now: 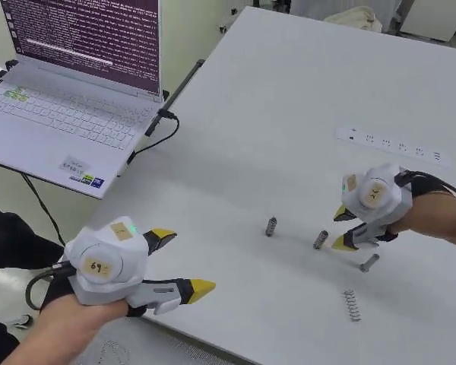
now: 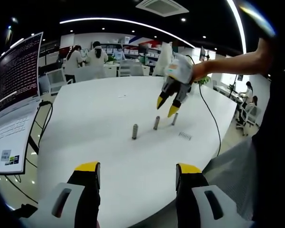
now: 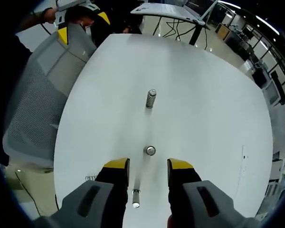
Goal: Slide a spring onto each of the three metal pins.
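Observation:
Three short metal pins stand in a row on the white table (image 1: 289, 114). The left pin (image 1: 270, 226) and the middle pin (image 1: 320, 239) each wear a spring. The right pin (image 1: 368, 263) is bare. A loose spring (image 1: 353, 304) lies flat near the front edge. My right gripper (image 1: 340, 230) hovers open just right of the middle pin, nothing between its fingers. In the right gripper view the jaws (image 3: 148, 164) frame the middle pin (image 3: 150, 150), with the bare pin (image 3: 136, 198) below it. My left gripper (image 1: 182, 262) is open and empty at the front left, well away from the pins (image 2: 156, 122).
An open laptop (image 1: 68, 91) sits at the back left with a cable (image 1: 156, 141) plugged in. A white power strip (image 1: 393, 144) lies behind the right gripper. A grey mesh chair (image 3: 42, 95) stands by the table's near edge. People sit at desks far behind.

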`<state>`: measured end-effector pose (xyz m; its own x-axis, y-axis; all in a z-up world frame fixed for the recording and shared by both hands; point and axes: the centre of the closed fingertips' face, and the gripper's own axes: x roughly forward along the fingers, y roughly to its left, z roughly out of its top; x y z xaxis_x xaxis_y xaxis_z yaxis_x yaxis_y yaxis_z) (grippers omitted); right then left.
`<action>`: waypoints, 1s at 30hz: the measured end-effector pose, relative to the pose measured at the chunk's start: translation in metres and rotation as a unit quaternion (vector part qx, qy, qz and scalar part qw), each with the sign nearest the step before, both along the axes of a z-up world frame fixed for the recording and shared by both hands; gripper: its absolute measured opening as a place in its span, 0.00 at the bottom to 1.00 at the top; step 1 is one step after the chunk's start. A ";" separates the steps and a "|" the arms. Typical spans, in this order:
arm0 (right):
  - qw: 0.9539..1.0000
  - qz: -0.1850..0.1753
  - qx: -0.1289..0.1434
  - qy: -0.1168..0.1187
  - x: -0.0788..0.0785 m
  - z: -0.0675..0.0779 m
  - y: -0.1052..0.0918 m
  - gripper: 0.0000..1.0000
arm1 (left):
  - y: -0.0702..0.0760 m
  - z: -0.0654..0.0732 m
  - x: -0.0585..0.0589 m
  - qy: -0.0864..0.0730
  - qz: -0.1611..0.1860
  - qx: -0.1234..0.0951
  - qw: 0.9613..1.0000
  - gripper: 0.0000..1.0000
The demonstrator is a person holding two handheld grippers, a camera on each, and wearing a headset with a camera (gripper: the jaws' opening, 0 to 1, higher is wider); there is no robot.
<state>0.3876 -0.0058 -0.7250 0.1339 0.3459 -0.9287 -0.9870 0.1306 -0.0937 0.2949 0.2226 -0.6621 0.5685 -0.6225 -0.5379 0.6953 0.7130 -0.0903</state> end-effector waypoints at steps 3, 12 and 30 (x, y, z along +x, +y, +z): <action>1.000 -0.020 0.015 0.000 -0.003 0.001 -0.002 0.31 | -0.002 0.001 -0.001 -0.001 -0.002 -0.001 1.000 0.60; 0.990 -0.110 0.087 -0.011 -0.007 0.006 0.002 0.36 | -0.006 0.002 -0.001 -0.002 -0.006 0.000 1.000 0.60; 0.947 -0.227 0.225 -0.028 -0.024 0.026 0.003 0.47 | -0.014 0.003 -0.001 -0.004 -0.015 -0.001 1.000 0.60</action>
